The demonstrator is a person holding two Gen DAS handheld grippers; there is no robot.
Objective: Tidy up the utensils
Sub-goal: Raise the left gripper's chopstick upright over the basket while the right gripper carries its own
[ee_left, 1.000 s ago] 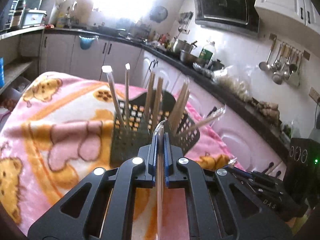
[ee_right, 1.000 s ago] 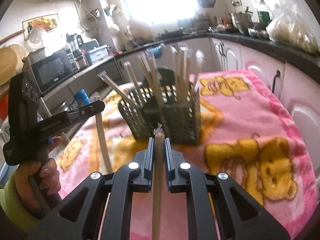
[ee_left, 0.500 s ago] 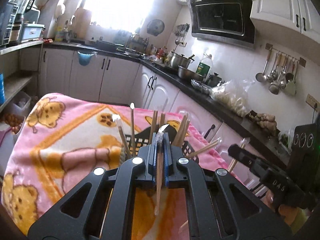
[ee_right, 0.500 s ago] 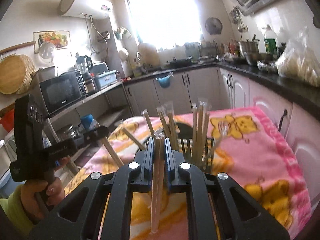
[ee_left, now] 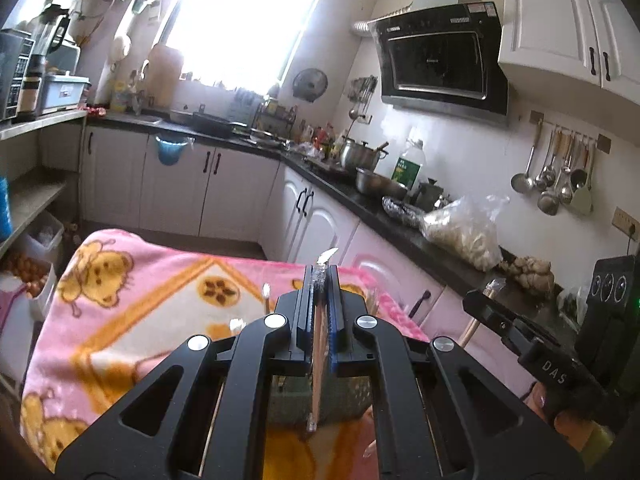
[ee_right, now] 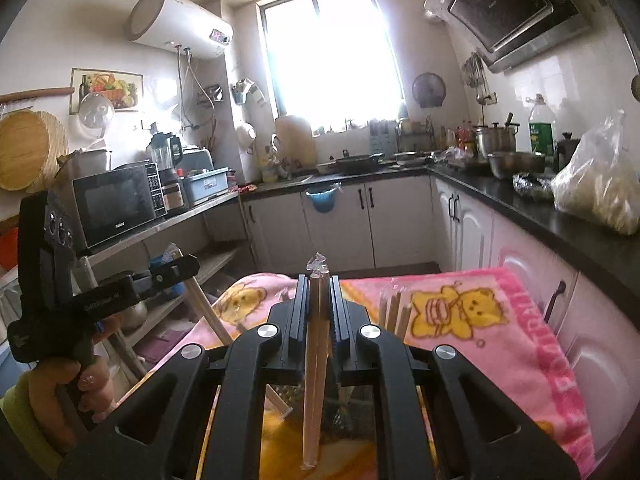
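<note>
Chopsticks [ee_left: 318, 344] pinched in both grippers' jaws – left [ee_left: 320, 276], right [ee_right: 319, 284] – next, lower them into the basket [ee_left: 320, 400].

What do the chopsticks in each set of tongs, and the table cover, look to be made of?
Left chopsticks: pale matte wood or bamboo, in a clear glossy plastic sleeve. Right chopsticks: the same look. Cover: pink fleece-like blanket, fuzzy, bear print.
</note>
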